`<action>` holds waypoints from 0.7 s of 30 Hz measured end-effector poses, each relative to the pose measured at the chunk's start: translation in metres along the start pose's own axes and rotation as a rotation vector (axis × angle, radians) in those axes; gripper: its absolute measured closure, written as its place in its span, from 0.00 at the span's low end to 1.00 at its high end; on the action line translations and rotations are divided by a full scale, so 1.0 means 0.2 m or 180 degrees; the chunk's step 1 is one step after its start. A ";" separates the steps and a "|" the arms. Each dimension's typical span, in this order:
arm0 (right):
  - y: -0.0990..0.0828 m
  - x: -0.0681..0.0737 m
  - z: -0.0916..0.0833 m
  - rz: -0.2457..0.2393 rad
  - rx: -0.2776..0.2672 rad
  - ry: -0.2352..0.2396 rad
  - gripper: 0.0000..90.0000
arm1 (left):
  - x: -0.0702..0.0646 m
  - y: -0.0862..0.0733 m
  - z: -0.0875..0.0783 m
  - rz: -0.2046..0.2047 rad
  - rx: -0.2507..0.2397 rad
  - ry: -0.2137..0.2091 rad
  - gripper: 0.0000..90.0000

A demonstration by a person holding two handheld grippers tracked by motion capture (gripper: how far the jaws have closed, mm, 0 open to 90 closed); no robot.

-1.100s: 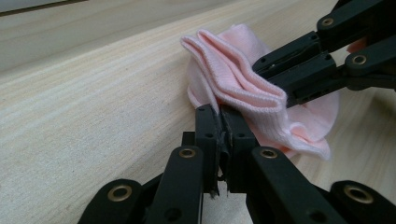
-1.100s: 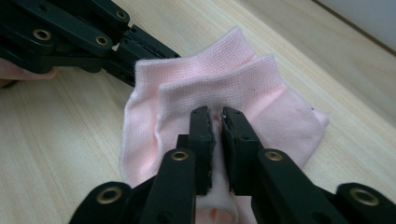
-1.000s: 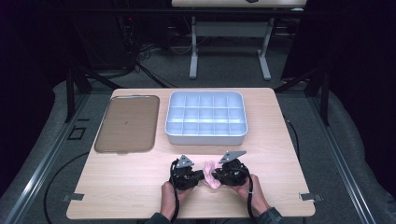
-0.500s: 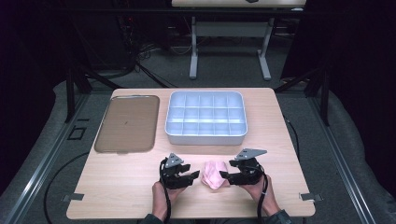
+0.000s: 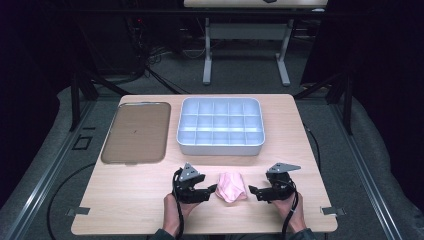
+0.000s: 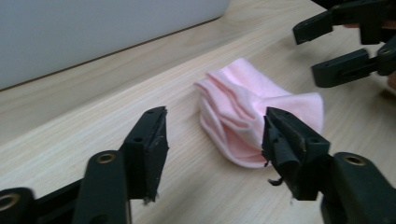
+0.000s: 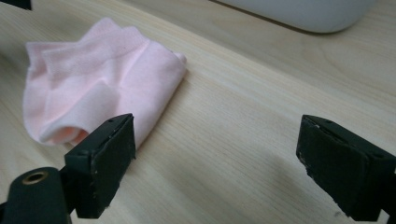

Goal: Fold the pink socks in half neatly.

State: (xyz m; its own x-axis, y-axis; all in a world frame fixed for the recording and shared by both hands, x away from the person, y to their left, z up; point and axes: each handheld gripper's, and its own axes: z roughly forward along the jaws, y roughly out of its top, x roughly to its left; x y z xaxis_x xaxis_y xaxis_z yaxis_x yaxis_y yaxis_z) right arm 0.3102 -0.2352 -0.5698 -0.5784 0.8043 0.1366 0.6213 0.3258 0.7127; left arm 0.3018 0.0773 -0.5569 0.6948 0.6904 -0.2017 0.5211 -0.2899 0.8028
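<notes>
Both grippers, left [image 5: 212, 189] and right [image 5: 252, 191], had just been opening, empty, flanking the pink cloth [image 5: 231, 186]; the divided bin [image 5: 220, 126] sat at twelve o'clock, the tray [image 5: 136, 132] at ten.

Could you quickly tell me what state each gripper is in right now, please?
Left gripper: open, fingers just widened, holding nothing; pink sock lies beside it.
Right gripper: open, fingers just widened, holding nothing.

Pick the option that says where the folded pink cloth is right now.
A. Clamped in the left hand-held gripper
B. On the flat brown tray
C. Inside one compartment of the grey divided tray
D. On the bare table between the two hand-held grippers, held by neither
D: the pink cloth lies on the wooden table, with the left hand-held gripper and the right hand-held gripper open on either side of it.
</notes>
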 end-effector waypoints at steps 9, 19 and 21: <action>-0.05 -0.02 0.03 -0.0013 -0.0009 -0.0077 0.11 | -0.10 0.09 0.03 0.0275 0.0031 -0.0151 0.70; -0.07 -0.01 0.05 -0.0098 -0.0067 -0.0138 0.15 | -0.15 0.10 0.15 0.0490 0.0295 -0.0234 0.90; -0.07 -0.01 0.05 -0.0082 -0.0099 -0.0134 0.16 | -0.14 0.09 0.17 0.0511 0.0377 -0.0134 0.92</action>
State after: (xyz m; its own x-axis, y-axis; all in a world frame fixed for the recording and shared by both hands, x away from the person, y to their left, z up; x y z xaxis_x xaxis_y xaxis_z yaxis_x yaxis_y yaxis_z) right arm 0.3070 -0.2362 -0.5869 -0.5707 0.8163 0.0893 0.5894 0.3315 0.7367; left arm 0.3088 0.0311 -0.5565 0.7925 0.6014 -0.1016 0.4549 -0.4718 0.7553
